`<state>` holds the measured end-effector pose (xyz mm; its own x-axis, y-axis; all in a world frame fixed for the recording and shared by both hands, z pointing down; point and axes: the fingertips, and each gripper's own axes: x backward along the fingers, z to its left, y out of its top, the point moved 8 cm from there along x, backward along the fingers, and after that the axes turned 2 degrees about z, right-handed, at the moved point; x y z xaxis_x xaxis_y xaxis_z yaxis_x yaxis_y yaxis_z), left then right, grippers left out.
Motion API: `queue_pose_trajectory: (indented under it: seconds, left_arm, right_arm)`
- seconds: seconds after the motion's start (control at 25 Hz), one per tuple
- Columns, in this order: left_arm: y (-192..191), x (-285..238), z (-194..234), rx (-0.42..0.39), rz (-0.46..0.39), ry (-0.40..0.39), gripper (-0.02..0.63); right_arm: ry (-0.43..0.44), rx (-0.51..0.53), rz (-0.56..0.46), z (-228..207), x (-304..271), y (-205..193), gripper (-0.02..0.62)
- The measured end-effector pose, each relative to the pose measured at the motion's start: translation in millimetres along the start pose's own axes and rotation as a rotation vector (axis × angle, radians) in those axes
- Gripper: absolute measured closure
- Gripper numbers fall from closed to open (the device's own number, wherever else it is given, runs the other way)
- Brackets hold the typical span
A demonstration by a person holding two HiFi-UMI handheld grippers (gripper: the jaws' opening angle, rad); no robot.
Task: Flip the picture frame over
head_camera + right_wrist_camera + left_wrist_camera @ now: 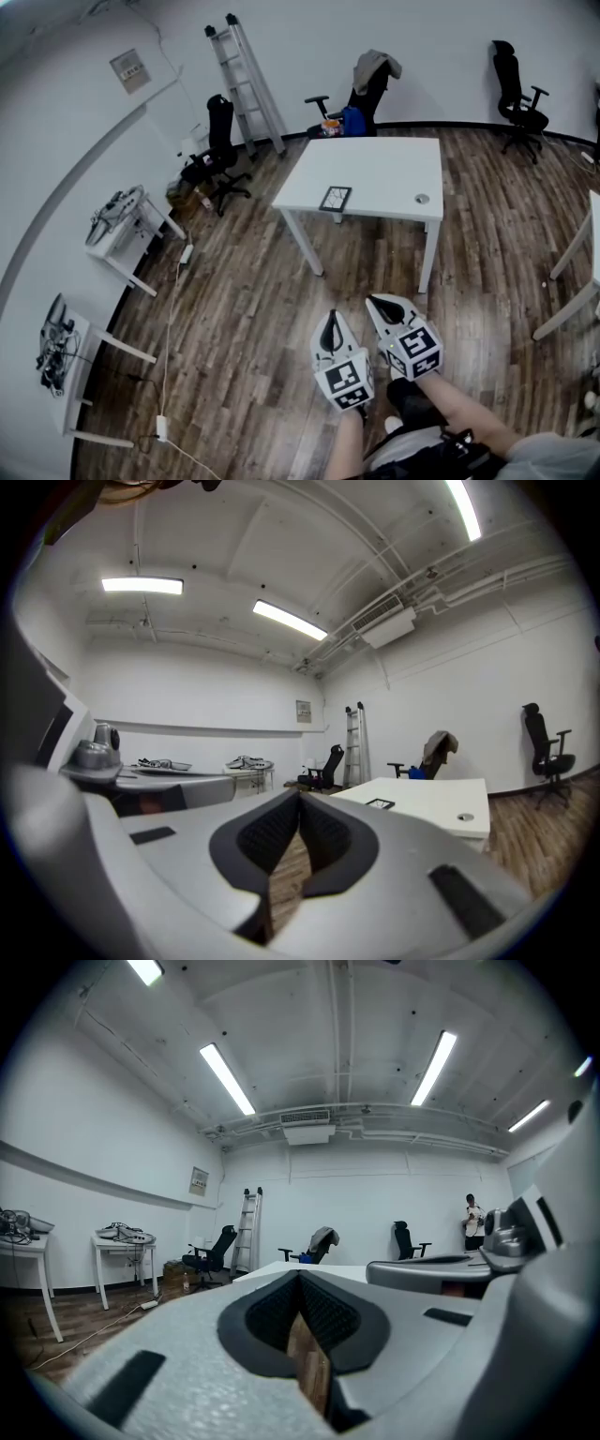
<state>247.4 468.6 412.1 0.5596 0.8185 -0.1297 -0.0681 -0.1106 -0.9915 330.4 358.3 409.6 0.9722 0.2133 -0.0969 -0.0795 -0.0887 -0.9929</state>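
A small dark picture frame lies flat near the front edge of a white table; it also shows as a thin dark shape on the tabletop in the right gripper view. Both grippers hover over the wooden floor, well short of the table. My left gripper is shut and holds nothing. My right gripper, beside it on the right, is shut and empty too. In the left gripper view only the table's white top shows beyond the jaws.
Office chairs and a ladder stand along the far wall. Small white tables with gear line the left wall. Cables and a power strip lie on the floor at left. Another table leg stands at right.
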Motion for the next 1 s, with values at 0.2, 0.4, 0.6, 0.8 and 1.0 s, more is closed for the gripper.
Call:
queue_pose_trajectory:
  seconds: [0.2,0.4,0.6,0.8,1.0]
  left_arm:
    - [0,-39,11,-0.005,0.013,0.012,0.618]
    - [13,-90,13,-0.024,0.016,0.026,0.618]
    - [26,-136,21,-0.023,0.013,0.059,0.618]
    - [33,-182,17,-0.032,0.012,0.083,0.618]
    - [35,-219,10,-0.044,0.018,0.113,0.618]
  right_arm:
    - [0.016,-0.002,0.004,-18,-39,1,0.594]
    - [0.03,-0.01,0.003,-51,-83,11,0.594]
    - [0.059,-0.009,-0.004,-80,-127,21,0.594]
    - [0.094,-0.02,-0.001,-113,-163,24,0.594]
    - [0.121,-0.025,-0.006,-143,-189,27,0.594]
